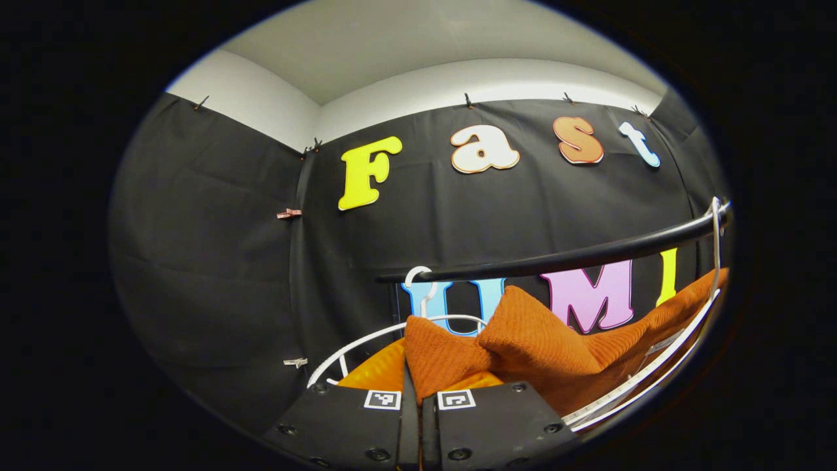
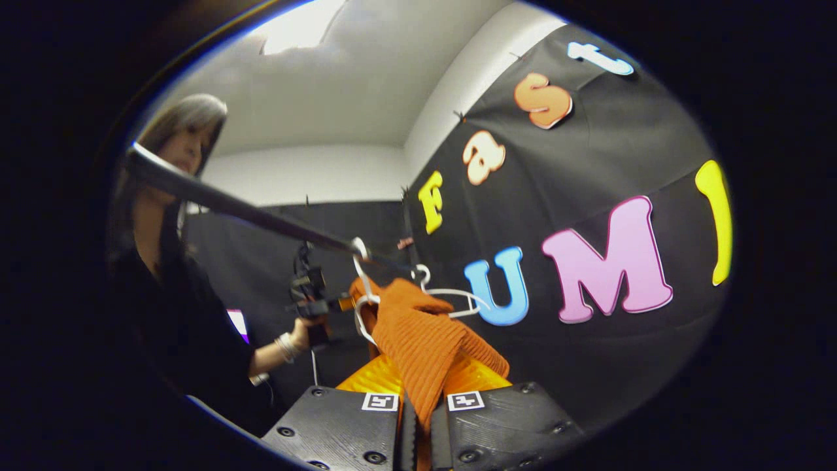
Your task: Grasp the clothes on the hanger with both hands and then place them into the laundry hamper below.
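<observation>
An orange ribbed garment (image 1: 536,340) hangs bunched under a black rail (image 1: 556,260), draped over a white hanger (image 1: 386,333). In the left gripper view my left gripper (image 1: 418,396) is shut, a fold of the orange cloth pinched between its fingers. In the right gripper view the same garment (image 2: 418,327) runs down from the rail (image 2: 248,219) into my right gripper (image 2: 422,411), which is shut on another fold. Farther off there, a hand holds the left gripper (image 2: 324,304) against the garment's far end.
A second white hanger hook (image 1: 717,226) sits on the rail's right end. Two white hanger hooks (image 2: 361,258) crowd the rail above the cloth. A person in dark clothes (image 2: 176,314) stands at the left, close to the rail. The black cloth wall is just behind.
</observation>
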Demonstrator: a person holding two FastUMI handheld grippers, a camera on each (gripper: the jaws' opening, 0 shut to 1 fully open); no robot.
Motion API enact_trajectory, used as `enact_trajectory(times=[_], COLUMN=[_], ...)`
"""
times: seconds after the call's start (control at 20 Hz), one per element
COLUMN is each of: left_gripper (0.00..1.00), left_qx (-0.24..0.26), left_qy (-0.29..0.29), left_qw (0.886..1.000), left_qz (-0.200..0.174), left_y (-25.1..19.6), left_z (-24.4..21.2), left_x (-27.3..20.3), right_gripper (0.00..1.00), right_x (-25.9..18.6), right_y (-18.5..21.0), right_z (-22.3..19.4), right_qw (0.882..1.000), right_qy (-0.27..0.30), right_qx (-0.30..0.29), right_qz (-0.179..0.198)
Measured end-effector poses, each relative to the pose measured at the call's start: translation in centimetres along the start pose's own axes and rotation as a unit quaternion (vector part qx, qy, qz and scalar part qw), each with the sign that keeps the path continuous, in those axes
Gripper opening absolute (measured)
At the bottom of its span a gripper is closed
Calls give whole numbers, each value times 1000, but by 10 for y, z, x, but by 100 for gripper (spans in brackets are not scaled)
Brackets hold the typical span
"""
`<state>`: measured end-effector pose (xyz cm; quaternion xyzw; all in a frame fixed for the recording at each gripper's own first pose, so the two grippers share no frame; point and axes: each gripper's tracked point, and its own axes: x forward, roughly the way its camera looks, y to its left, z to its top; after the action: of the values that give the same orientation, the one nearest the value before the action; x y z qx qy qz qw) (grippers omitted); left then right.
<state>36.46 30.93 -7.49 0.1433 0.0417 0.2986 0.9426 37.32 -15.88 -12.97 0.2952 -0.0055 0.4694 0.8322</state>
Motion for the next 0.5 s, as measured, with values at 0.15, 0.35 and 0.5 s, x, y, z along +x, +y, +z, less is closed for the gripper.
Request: enact_trajectory(times=[0.15, 0.35, 0.5], left_gripper=[7, 7, 7], left_qx=[-9, -30, -32], left_qy=[1, 17, 32], left_qw=[1000, 998, 996], left_qz=[-10, -60, -72], left_y=[-8, -28, -28], left_z=[-3, -25, -50], left_x=[-3, -17, -31], right_gripper=[13, 13, 13], right_x=[1, -13, -25], right_y=[-49, -108, -132], right_z=[8, -14, -52], right_qw=[996, 980, 969], right_qy=[-13, 11, 47], right_qx=[15, 32, 39], right_qz=[-84, -194, -240])
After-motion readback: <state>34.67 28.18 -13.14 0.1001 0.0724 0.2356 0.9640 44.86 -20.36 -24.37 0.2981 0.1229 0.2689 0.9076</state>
